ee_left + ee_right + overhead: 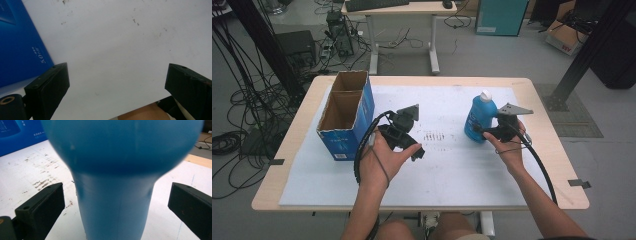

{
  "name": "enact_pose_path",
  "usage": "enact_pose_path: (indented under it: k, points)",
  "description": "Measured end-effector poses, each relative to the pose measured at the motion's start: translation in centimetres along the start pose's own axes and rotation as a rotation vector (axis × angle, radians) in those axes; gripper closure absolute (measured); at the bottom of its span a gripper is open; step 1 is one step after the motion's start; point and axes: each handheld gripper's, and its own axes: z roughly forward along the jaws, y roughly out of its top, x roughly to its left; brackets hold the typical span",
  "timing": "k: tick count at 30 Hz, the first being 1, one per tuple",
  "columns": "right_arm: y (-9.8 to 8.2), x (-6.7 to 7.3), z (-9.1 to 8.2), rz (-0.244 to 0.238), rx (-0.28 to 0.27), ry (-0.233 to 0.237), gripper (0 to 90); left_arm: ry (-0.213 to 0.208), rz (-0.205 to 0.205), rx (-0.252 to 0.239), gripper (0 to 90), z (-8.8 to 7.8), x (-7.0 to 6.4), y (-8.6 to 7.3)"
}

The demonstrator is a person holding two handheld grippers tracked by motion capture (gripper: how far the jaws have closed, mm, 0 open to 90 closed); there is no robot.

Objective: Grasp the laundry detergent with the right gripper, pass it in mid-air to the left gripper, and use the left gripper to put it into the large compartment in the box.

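From the high view, your right gripper (482,131) sits level with the lower body of the blue bottle (479,117), which stands upright on the white sheet covering the tabletop (532,90), well right of centre and well apart from the open cardboard box (346,112) at the left. Your left gripper (408,142) is held over the middle of the sheet, just right of the box, tilted and carrying nothing. The box looks empty as far as its two open compartments can be seen, so judging from this layout the work is at its very start: the bottle is not lifted and not yet gripped. In the left gripper view, your fingers (47,87) stand wide apart over bare white sheet, with the box's blue side (17,50) at the left edge and nothing between them. In the right gripper view, the bottle (112,195) stands squarely between your fingers (42,207), which are spread wide with clear gaps on both sides of its narrower part, so they touch it on neither side. What is left, as I judge it, is to close on the bottle, raise it, and take it wherever it is meant to go, most likely toward the box.
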Motion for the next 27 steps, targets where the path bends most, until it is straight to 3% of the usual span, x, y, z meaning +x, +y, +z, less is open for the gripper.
enact_pose_path:
  k: [27]
  points:
    - [0.10,-0.21,-0.09,0.007,-0.012,-0.011,0.5,0.007,0.004,-0.004,6.0,-0.16,0.01,0.17]
